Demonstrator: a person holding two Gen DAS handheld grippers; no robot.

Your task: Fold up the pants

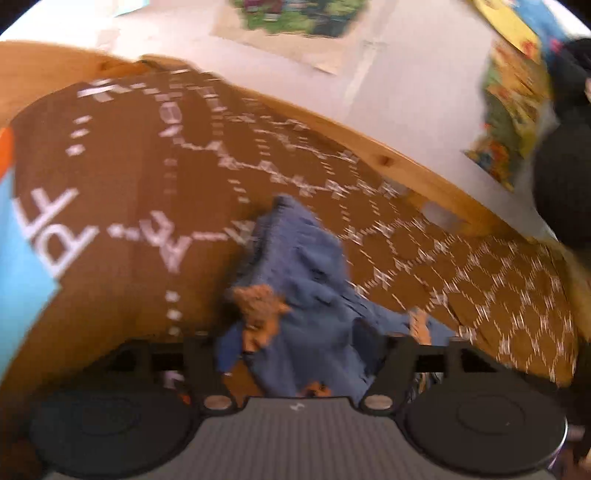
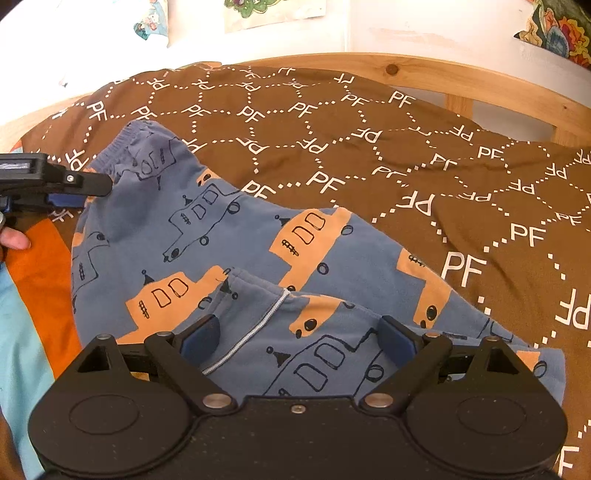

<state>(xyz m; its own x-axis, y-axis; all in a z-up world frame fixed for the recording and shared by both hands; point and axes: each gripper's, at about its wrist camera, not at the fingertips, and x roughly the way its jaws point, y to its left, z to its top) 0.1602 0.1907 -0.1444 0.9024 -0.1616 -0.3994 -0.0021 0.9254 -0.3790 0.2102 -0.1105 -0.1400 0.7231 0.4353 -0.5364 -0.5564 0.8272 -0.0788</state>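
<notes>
Blue pants (image 2: 229, 236) printed with orange vehicles lie on a brown bed cover (image 2: 369, 155), waistband at the far left. One part is laid over near me, showing a white seam. My right gripper (image 2: 299, 338) stands open just above that near part, and its pads are not pressing the cloth. My left gripper (image 2: 92, 188) reaches in from the left at the waistband edge. The left wrist view is blurred. There the left gripper (image 1: 303, 354) is open wide, with bunched blue pants (image 1: 295, 280) between its fingers and not pinched.
A wooden bed frame (image 2: 406, 70) runs along the back against a white wall with pictures (image 1: 295, 14). Orange and light-blue cloth (image 2: 37, 266) lies at the left beside a person's finger (image 2: 14, 238). Something dark (image 1: 565, 166) stands at the far right.
</notes>
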